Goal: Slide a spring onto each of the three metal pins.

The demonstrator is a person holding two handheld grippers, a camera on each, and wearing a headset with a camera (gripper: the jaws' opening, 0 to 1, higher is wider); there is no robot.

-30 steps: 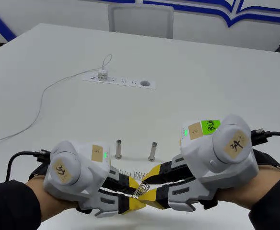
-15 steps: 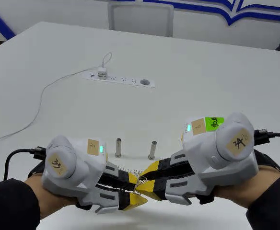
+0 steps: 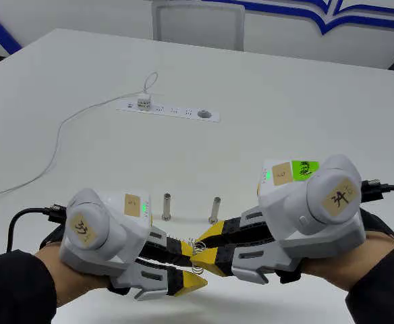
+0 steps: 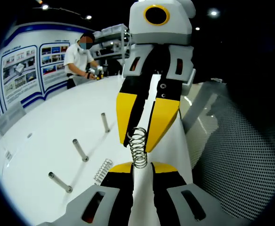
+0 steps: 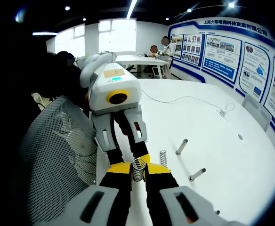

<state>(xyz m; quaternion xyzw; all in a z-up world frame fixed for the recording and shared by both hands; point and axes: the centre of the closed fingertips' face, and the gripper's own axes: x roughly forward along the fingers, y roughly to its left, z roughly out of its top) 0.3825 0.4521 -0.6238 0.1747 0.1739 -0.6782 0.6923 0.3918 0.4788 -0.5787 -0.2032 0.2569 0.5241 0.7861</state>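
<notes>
A small steel spring [image 3: 198,247] hangs above the white table between both grippers. In the left gripper view the spring [image 4: 138,147] runs from my left gripper [image 4: 138,165], shut on its lower end, up into the right gripper's yellow fingers [image 4: 127,113]. In the right gripper view my right gripper [image 5: 138,172] is shut on the spring [image 5: 138,168]. Three bare metal pins [image 4: 79,149] stand upright in a row. Two pins [image 3: 166,207] [image 3: 214,210] show in the head view, just beyond the left gripper [image 3: 191,264] and the right gripper [image 3: 209,247]. A second spring [image 4: 102,170] lies loose near the pins.
A white power strip [image 3: 170,112] with a plug and a cable [image 3: 55,145] lies farther back on the table [image 3: 285,115]. A chair [image 3: 197,25] stands at the far edge. A mesh chair back [image 4: 236,155] is close by, and a person [image 4: 83,54] stands far off.
The spring has risen a little and turned more upright between the fingertips. Both grippers have edged upward and closer together.
</notes>
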